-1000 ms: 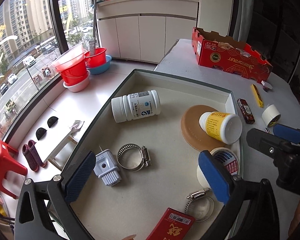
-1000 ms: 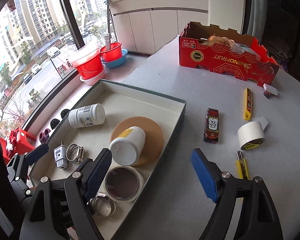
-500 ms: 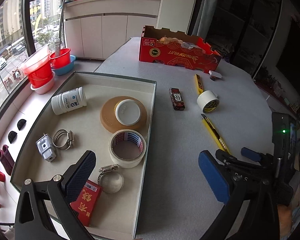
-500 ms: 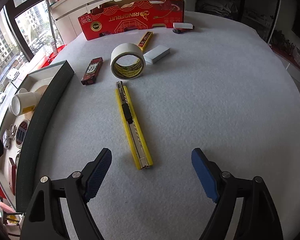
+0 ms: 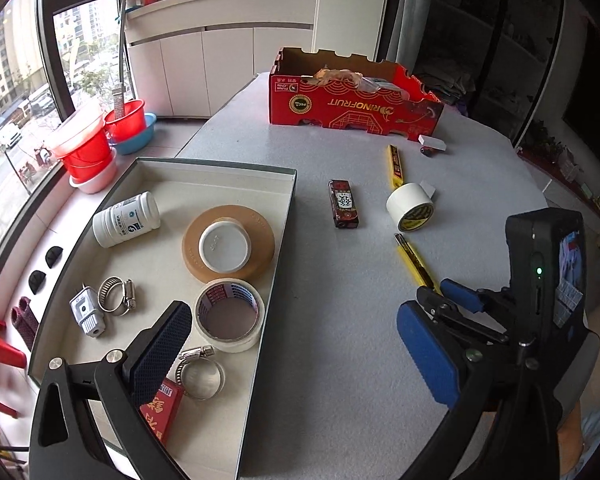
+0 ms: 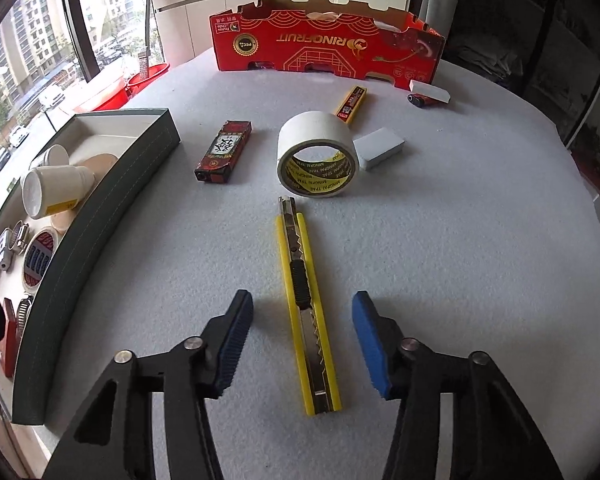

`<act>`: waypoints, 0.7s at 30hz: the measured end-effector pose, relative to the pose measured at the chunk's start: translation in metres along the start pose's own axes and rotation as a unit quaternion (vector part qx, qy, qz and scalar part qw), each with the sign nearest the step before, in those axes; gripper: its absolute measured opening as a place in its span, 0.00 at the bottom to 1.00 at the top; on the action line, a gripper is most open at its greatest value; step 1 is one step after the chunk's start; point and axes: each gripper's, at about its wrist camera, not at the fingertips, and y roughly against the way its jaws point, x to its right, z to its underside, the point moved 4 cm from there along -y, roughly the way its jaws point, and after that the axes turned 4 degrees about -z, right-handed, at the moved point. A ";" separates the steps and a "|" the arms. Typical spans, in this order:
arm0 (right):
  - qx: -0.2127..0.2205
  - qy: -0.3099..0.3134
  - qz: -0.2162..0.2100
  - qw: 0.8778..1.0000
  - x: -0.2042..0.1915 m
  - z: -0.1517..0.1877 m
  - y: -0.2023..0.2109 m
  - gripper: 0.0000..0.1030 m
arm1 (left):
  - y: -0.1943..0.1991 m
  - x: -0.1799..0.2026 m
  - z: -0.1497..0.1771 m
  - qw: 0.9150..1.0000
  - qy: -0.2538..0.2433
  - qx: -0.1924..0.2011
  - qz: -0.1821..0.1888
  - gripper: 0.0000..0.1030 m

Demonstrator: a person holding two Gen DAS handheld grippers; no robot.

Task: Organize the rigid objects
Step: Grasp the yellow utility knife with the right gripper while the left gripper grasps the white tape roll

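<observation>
In the left wrist view, the left gripper hangs with its jaws wide apart and nothing between them, 1 pad over the tray and the other over the grey table. Against half a second ago, the tray's contents loom larger, and the right gripper has come down onto the near end of the yellow utility knife, which lies on the table right of the tray. A clear tape roll sits in the tray just ahead of the left pad. In the right wrist view, the right gripper's jaws have just been closing: they stand narrower than before, 1 pad on each side of the knife, a gap showing on both sides. Beyond the knife's tip lie a white tape roll, a dark red box, a white block and a red carton.
</observation>
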 end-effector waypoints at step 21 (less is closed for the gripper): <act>0.032 -0.112 0.000 0.993 0.087 0.074 0.054 0.17 | -0.132 0.141 -0.069 0.995 -0.073 -0.038 -0.049 1.00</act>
